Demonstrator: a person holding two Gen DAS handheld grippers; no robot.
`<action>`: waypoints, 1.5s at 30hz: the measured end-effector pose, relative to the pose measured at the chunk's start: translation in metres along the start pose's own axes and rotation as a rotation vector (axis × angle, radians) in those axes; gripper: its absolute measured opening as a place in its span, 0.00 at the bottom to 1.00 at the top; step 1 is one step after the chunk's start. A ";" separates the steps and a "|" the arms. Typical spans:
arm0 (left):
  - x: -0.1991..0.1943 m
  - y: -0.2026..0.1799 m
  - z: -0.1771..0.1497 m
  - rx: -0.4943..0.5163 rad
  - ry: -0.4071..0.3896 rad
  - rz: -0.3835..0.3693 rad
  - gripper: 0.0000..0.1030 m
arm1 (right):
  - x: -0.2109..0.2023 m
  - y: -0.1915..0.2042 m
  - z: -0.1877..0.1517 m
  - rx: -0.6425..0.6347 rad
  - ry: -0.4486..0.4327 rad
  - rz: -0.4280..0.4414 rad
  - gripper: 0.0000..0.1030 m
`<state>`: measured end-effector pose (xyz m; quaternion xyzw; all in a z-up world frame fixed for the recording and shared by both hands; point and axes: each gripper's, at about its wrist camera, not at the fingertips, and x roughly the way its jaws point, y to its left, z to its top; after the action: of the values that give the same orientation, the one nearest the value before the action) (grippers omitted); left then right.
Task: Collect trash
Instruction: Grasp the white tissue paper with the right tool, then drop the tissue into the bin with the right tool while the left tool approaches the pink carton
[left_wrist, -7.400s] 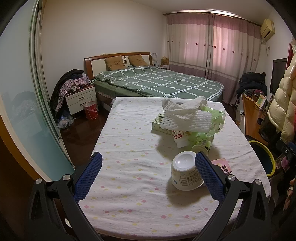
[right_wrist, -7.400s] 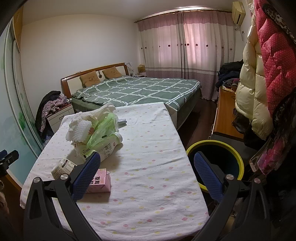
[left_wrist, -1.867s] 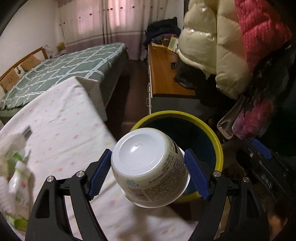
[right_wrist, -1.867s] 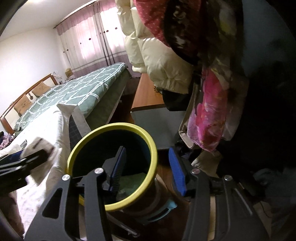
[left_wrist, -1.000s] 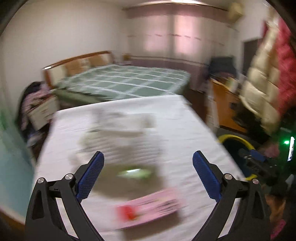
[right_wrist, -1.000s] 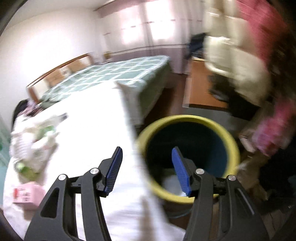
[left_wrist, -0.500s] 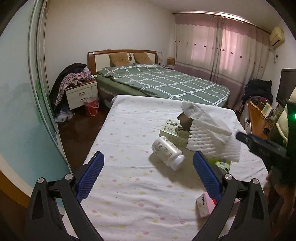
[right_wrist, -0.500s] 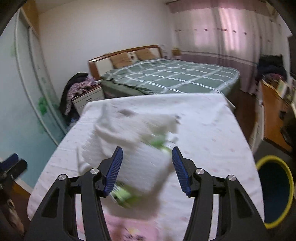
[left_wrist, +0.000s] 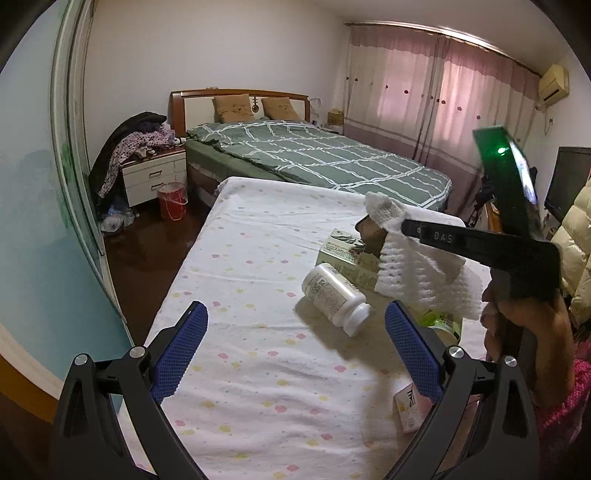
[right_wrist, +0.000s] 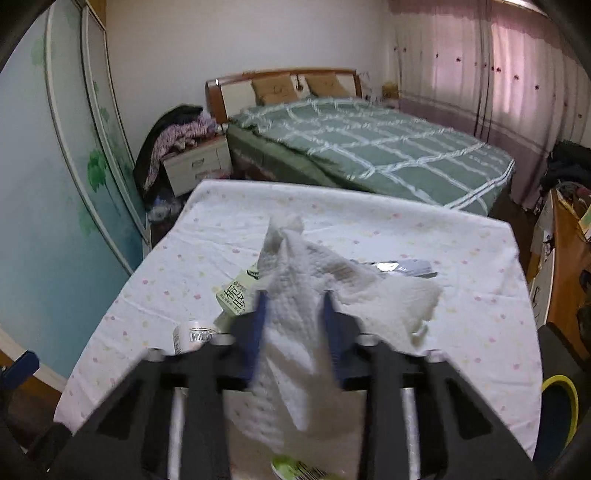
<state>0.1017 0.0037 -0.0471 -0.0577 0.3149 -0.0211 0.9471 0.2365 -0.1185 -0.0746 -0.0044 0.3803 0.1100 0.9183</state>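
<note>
The right hand-held gripper (right_wrist: 293, 314) had just closed its blue pads on a white, dimpled paper towel (right_wrist: 306, 306), and the sheet was pinched between them. The towel draped down over the gripper and spread loosely to one side above the tabletop (right_wrist: 461, 314), which wore a white cloth with pastel dots. From the left wrist view the same towel (left_wrist: 421, 273) hung from the black gripper, with the person's hand (left_wrist: 524, 317) wrapped round the handle.

The left hand-held gripper (left_wrist: 295, 350) hovered empty with its jaws spread wide. Beyond it a white pill bottle (left_wrist: 334, 297) lay on its side, just beside a pale green carton (left_wrist: 347, 258). A small pink carton (left_wrist: 410, 410) lay near the tabletop's edge.

The yellow-rimmed bin (right_wrist: 559, 402) stood on the floor off the tabletop's far right corner, well apart from the towel.

To do this step well, I judged the grip should stay firm, because the sheet was light and floppy. It should be lifted clear before swinging across, since its trailing edge could drag the cartons beneath. The release should come only when the towel hung over the bin's mouth. The free left gripper seemed well placed to take the bottle next.
</note>
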 end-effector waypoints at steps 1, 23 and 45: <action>-0.001 0.002 0.000 -0.004 -0.003 0.003 0.92 | -0.001 -0.001 0.002 0.009 -0.003 0.006 0.04; -0.002 -0.018 -0.002 0.021 0.005 -0.039 0.93 | -0.125 -0.069 0.044 0.129 -0.270 -0.016 0.02; 0.012 -0.102 -0.026 0.161 0.088 -0.165 0.93 | -0.215 -0.231 -0.073 0.401 -0.322 -0.348 0.02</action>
<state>0.0955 -0.1006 -0.0627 -0.0062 0.3475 -0.1268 0.9291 0.0854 -0.3929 0.0059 0.1295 0.2375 -0.1267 0.9543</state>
